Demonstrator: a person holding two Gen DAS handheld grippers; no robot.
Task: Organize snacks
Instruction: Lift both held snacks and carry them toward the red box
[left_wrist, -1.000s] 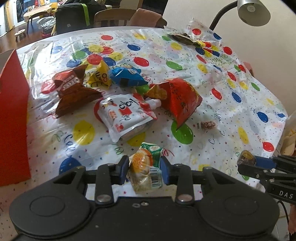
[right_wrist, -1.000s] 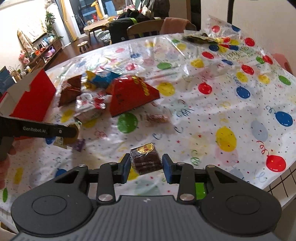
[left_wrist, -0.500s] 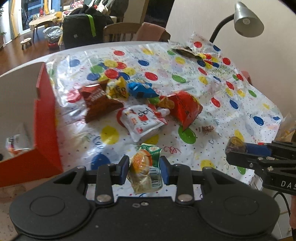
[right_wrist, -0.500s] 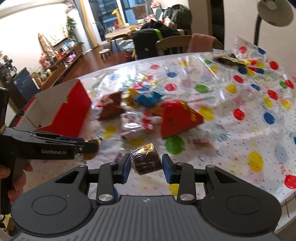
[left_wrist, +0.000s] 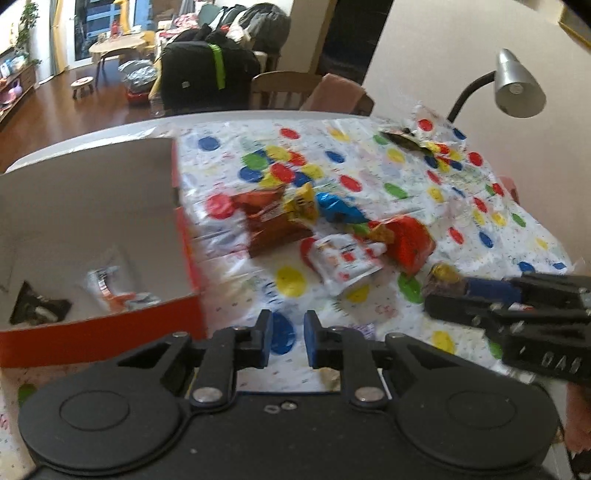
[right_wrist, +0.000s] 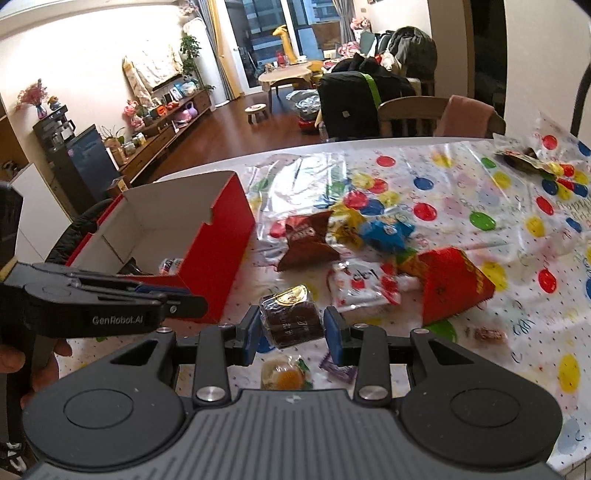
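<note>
We see a glossy plastic tablecloth (right_wrist: 461, 206), crinkled beside the red box (right_wrist: 221, 251) of matt cardboard. Near that box lie shiny foil snack bags (right_wrist: 306, 240). The right gripper (right_wrist: 291, 332) of matt black plastic pinches a glossy clear-wrapped brown cake (right_wrist: 290, 317).

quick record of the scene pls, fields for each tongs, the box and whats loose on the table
left tongs: open, nothing between them
right tongs: shut on brown snack pack
red box: open top, beside the pile, a few packets inside
loose on tablecloth: brown bag, blue packet, white pouch, red bag
orange packet: lying on the tablecloth below the right tongs
</note>
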